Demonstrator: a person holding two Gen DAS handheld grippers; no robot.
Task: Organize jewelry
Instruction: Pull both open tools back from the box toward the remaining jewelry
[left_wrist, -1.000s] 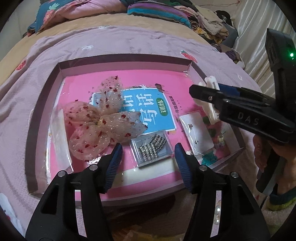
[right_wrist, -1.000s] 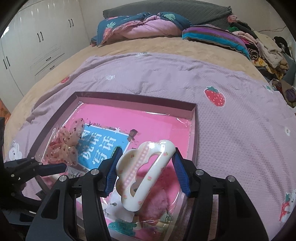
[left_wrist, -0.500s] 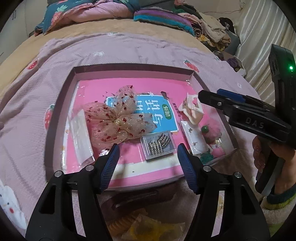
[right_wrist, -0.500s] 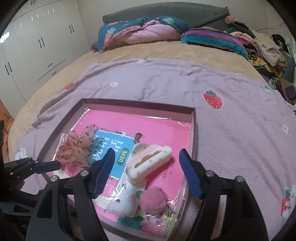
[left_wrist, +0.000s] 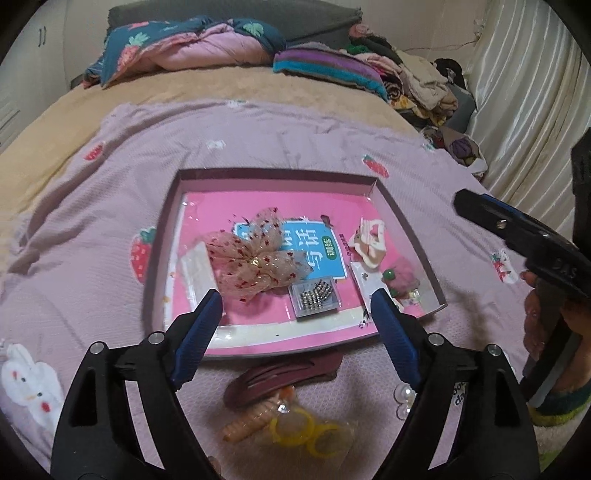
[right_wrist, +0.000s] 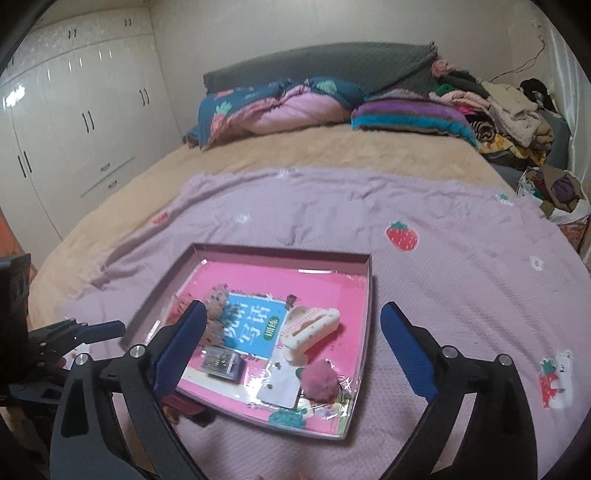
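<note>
From the left wrist, the left gripper (left_wrist: 297, 314) hung above the shallow tray (left_wrist: 275, 174), its jaws having just been opening, nothing between them. A tulle bow (left_wrist: 255, 264) and a clear case of beads (left_wrist: 317, 297) lay inside.

From the right wrist, the right gripper (right_wrist: 291, 332) stood wide, jaws just opened and empty; the cream hair claw (right_wrist: 310, 326) lay in the tray (right_wrist: 280, 254) beside a pink pompom (right_wrist: 320, 380).

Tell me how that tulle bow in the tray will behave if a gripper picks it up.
The bow looks like sheer gathered netting, so it is probably very light and floppy; its loops would likely crush between the pads. Gripping near the gold knot at its centre seems safer. It overlaps a clear packet, which might drag along.
</note>
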